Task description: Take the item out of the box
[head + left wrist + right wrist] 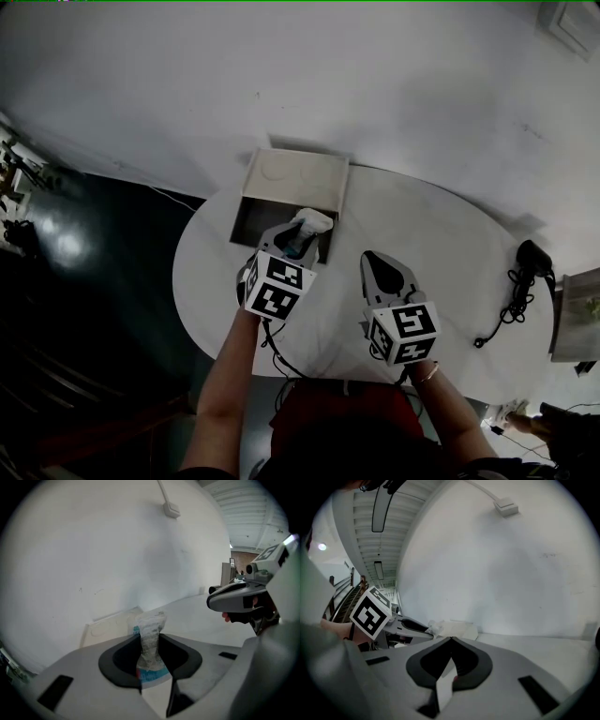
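Table: one, white, oval; the box stands at its far edge.
Box: one, lid flap open.
Packet: one, crinkled, over the box's near right corner.
Grippers: two. Left gripper over the box, right gripper just right of the box and nearer.
Cubes: two, one per gripper. Left cube and right cube, both on the box's near side.
Cable: one, black, well right of the box.
Arms: two. Left arm and right arm, both nearer than the box.

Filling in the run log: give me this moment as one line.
left gripper: shut on packet, over box | right gripper: shut, empty
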`<state>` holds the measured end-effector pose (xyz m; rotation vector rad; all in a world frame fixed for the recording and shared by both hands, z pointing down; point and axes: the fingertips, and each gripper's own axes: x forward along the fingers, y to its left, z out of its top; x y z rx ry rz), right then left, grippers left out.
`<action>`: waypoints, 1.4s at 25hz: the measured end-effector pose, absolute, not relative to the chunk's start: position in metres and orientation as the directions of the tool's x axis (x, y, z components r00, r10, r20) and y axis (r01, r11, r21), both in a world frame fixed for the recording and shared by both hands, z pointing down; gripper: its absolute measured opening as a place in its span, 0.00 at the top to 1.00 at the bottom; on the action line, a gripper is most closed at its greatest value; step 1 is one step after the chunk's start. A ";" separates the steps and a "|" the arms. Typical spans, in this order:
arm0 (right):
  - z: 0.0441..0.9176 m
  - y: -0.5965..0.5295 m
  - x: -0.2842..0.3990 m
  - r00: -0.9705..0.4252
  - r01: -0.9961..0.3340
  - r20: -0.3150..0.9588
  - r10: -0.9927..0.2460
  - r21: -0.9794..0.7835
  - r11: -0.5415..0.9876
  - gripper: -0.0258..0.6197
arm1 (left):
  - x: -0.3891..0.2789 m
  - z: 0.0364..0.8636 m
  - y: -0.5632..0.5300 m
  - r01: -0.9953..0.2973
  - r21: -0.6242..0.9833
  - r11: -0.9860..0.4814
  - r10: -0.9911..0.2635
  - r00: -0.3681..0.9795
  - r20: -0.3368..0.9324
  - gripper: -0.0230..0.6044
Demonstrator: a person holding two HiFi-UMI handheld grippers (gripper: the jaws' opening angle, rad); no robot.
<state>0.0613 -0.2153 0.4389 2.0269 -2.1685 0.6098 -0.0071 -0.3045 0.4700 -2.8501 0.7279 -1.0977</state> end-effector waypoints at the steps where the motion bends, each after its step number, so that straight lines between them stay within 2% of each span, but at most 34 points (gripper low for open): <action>1: 0.437 -0.214 0.061 -0.107 -0.977 0.345 -0.933 -0.211 0.034 0.94 | -0.008 0.466 -0.302 -0.431 -0.159 -0.888 -0.429 0.655 0.622 0.75; 17: 0.414 -0.192 0.054 -0.195 -0.971 0.292 -0.936 -0.194 0.141 0.94 | -0.026 0.414 -0.263 -0.597 -0.104 -0.796 -0.573 0.685 0.451 0.76; 35: 0.373 -0.162 0.065 -0.215 -0.971 0.208 -0.954 -0.149 0.186 0.94 | -0.053 0.369 -0.212 -0.743 -0.003 -0.669 -0.707 0.636 0.308 0.76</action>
